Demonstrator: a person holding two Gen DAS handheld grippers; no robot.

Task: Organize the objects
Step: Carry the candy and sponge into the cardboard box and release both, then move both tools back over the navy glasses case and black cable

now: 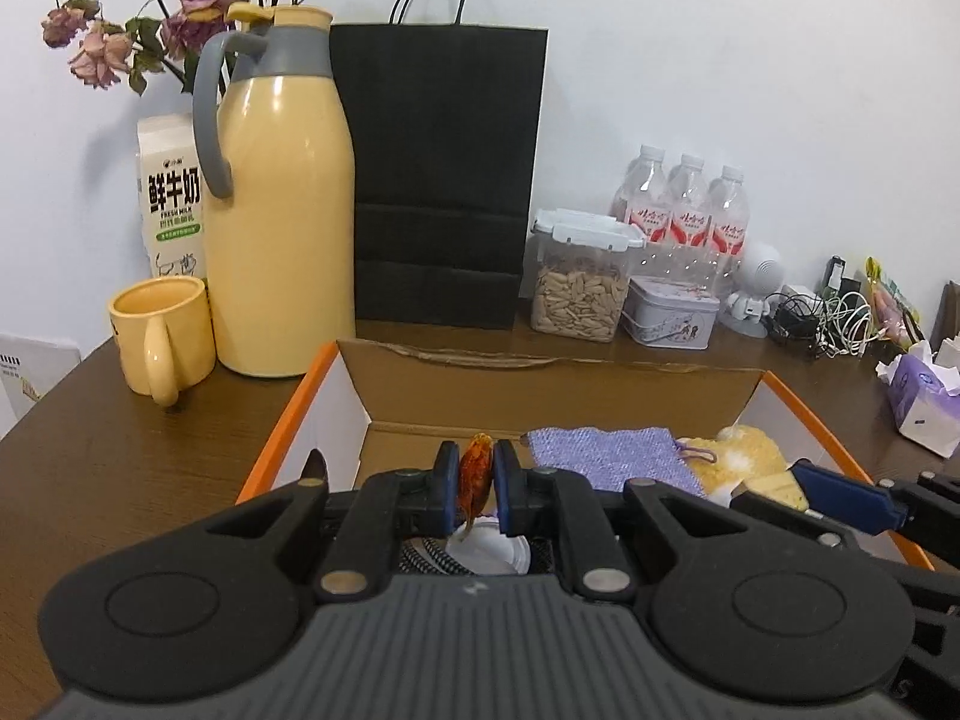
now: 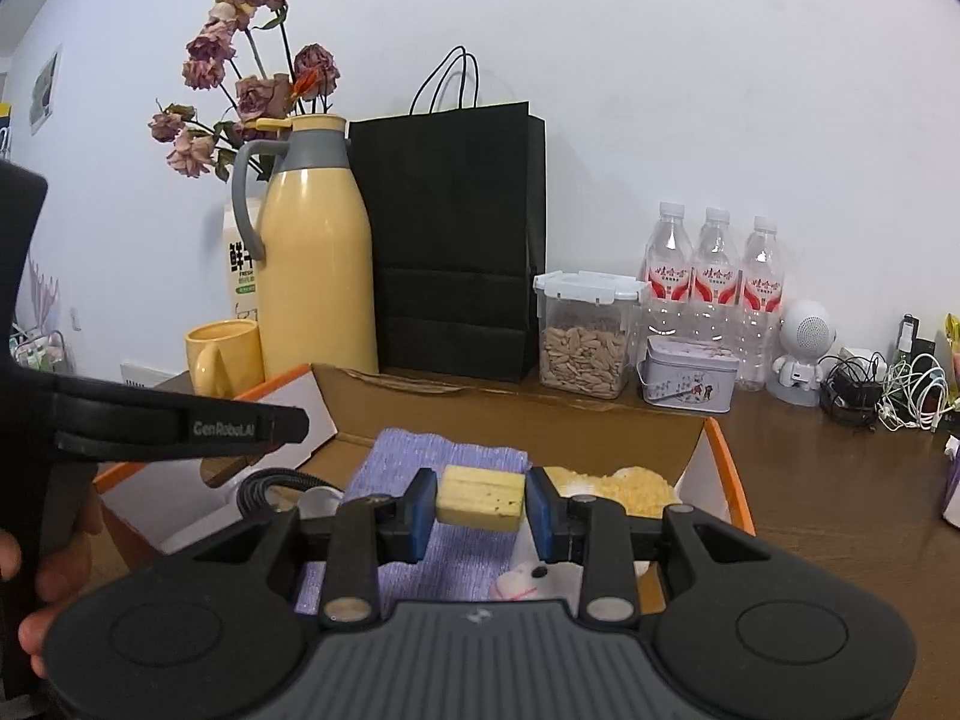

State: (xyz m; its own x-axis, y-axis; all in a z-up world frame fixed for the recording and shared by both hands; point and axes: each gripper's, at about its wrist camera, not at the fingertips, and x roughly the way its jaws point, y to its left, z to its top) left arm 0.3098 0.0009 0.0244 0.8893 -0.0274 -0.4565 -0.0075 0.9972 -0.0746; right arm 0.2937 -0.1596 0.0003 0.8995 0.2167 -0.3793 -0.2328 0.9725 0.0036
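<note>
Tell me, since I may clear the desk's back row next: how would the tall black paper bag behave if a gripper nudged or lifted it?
The black paper bag stands tall and flat-sided, so it looks light and apt to tip when nudged. Its paper walls would probably crumple under a pinch. The thin cord handles look the safer hold.

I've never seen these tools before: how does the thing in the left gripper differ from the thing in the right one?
The left gripper pinches a thin, glossy orange-brown piece; the right gripper clamps a pale yellow block. The piece stands on edge, so those jaws are nearly closed; the block lies crosswise, holding its jaws wider apart. Both are held above the open cardboard box.
</note>
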